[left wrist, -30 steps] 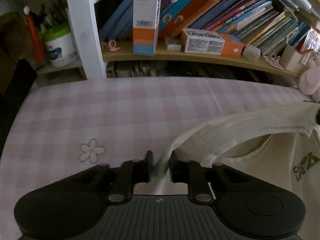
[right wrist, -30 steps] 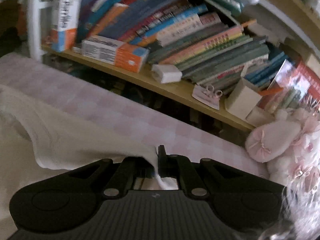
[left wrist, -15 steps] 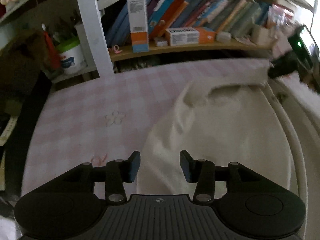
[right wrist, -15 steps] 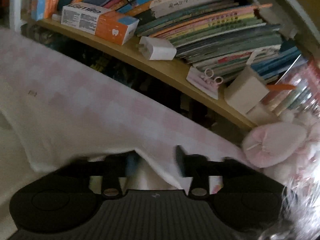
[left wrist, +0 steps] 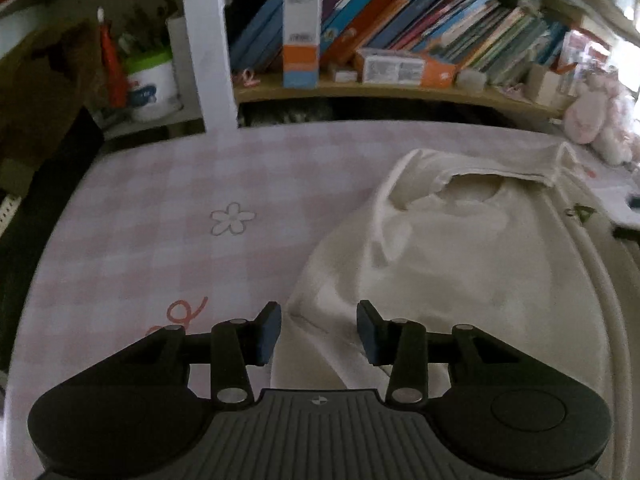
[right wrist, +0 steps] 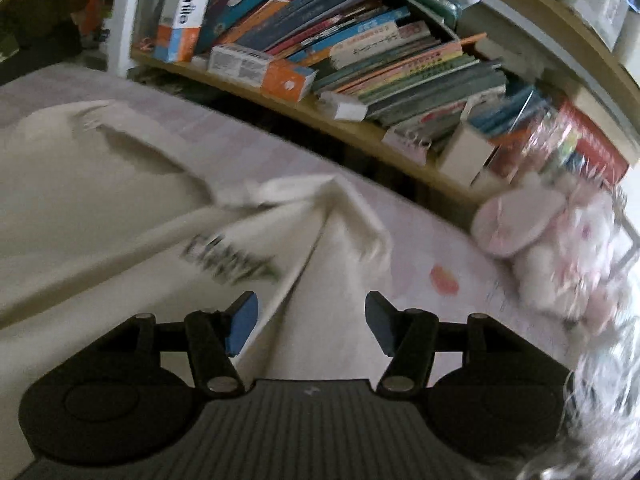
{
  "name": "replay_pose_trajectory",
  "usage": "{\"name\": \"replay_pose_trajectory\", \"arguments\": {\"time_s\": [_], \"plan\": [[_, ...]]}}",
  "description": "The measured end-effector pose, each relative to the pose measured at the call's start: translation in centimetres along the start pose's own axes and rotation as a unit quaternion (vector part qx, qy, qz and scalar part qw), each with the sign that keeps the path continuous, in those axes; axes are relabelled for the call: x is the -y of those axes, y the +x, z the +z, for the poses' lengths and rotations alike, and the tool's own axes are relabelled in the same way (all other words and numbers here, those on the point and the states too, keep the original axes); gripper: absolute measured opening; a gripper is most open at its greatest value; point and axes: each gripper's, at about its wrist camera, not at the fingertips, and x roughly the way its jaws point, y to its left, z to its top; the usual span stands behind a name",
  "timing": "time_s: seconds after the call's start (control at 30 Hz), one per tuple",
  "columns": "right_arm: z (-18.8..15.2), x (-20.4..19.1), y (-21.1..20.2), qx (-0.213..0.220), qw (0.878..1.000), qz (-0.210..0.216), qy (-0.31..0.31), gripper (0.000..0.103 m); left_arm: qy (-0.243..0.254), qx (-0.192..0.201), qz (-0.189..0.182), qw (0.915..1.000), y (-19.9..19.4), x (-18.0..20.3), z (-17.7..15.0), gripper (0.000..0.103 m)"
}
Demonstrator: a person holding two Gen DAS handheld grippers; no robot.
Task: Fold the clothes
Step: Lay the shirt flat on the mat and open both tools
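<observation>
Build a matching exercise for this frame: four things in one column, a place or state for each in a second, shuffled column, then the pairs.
Things:
1. cream shirt
2. left gripper
3. tall orange-and-blue box
4. pink plush toy

Places or states:
A. standing upright on the wooden shelf
B. lying at the far right edge of the checked cloth
C. spread on the checked cloth, collar away from the camera
D. jaws apart, gripping nothing

Pairs: 1-C, 2-D, 3-A, 4-B
</observation>
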Motion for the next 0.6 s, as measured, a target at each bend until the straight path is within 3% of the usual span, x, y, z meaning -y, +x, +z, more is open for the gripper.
{"name": "replay_pose_trajectory", "arguments": {"time_s": [0.03,0.07,0.13,0.2,0.37,0.5,0.6], "plan": [[-0.4,-0.4,-0.2,-0.002,1.0,-0.001,0.002,0.057,-0.008,-0.004,-0.004,0.9999,0.3,-0.3,0.0,0.032],[-0.7,-0.8,-0.4,-0.005,1.0,-0.002,0.005,0.057,-0.017,-0.008,-0.009,0.9998,0.7,-0.5,0.0,0.017],[-1.3,-1.1,-0.6,-0.013,1.0,-0.006,0.013,0.057,-0.022,-0.01,-0.015,0.9996,0.6,-0.9,0.3,0.005],[-1.6,-0.9,-0.5,-0.019,1.0,-0.011,0.02,0.056,-0.02,-0.003,-0.018,0.9996,-0.1,-1.4,1.0,0.004],[-2.1,0.4,0.4,-0.041,0.999,-0.024,0.027,0.055,-0.026,0.069,0.016,0.9971,-2.9,-4.5,6.6,0.004],[-2.1,0.4,0.8,-0.048,0.998,-0.003,0.036,0.055,0.039,0.058,0.07,0.9951,0.5,-5.0,9.8,0.005],[-1.7,-0.1,1.0,-0.051,0.998,0.003,0.03,0.055,0.042,0.044,0.095,0.9936,3.3,-5.0,10.2,0.005]]}}
